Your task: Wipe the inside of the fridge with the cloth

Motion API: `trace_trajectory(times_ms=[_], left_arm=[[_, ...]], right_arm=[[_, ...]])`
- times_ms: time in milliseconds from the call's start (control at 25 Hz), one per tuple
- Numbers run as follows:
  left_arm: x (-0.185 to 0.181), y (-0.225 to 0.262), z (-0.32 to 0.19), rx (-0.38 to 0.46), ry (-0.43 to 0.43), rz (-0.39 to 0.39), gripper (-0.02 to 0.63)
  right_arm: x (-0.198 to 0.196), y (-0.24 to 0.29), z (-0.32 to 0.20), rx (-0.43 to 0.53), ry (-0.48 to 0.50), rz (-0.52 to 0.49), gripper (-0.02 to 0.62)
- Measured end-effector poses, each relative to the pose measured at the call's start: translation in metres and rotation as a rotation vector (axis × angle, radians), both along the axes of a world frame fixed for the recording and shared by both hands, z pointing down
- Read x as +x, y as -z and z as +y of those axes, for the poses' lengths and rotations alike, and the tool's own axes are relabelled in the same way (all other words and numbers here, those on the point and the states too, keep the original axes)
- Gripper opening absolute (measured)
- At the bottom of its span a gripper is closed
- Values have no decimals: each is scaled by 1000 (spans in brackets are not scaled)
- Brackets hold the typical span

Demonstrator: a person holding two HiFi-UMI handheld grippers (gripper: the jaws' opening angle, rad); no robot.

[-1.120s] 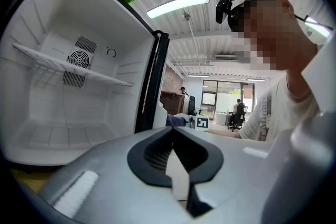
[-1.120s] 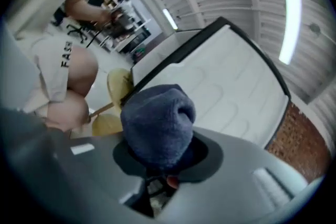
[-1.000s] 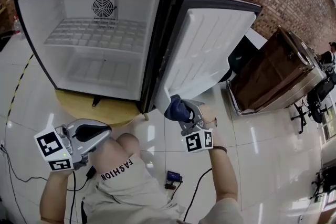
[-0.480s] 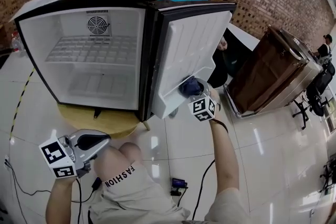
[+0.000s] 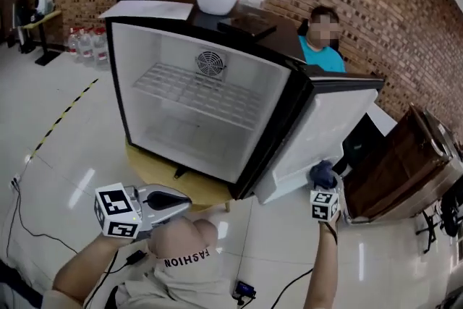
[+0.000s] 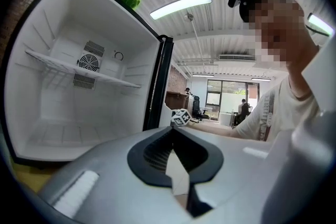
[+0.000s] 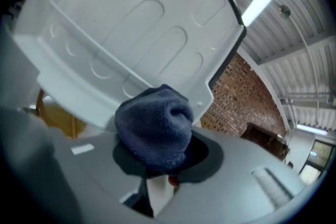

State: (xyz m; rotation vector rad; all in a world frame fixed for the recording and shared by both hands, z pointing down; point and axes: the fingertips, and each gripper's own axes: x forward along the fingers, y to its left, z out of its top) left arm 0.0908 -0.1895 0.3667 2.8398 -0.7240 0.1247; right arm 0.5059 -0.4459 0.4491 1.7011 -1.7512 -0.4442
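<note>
The right gripper point(image 7: 157, 162) is clamped on the blue cloth point(image 7: 155, 126) beside the open fridge door point(image 5: 327, 125); the left gripper point(image 6: 176, 141) is pressed together, empty. White floor tiles point(image 5: 65, 134) and brick walls point(image 5: 405, 18) are seen; cloth-door contact cannot be made out

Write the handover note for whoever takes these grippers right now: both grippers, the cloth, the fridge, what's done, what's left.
The left gripper is shut and empty, held low in front of the fridge.
The right gripper is shut on the blue cloth, at the lower edge of the open door, on its inner side. Whether the cloth touches the door is unclear.
Done: door open, cloth gripped.
Left: which parts are already wiped can't be told. Probably wipe the door's inner side, then the walls and the wire shelf.
</note>
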Motion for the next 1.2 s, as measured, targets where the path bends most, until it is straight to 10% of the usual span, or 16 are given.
trace_trajectory(times_ms=[280,720,920,1200], left_arm=[[-61,12,-13,25,148,-15,5],[-127,9,-13,-40,332,110,5],[-129,33,2,-41,326,175,5],[-129,43,12,91,320,101,5]], right_arm=[[-29,53,137,43,168,-173,97],[-304,146,262,181,778,-126,97],[-341,122,261,-26,715,-131,98],[-394,105,257,-70,827,-255,100]])
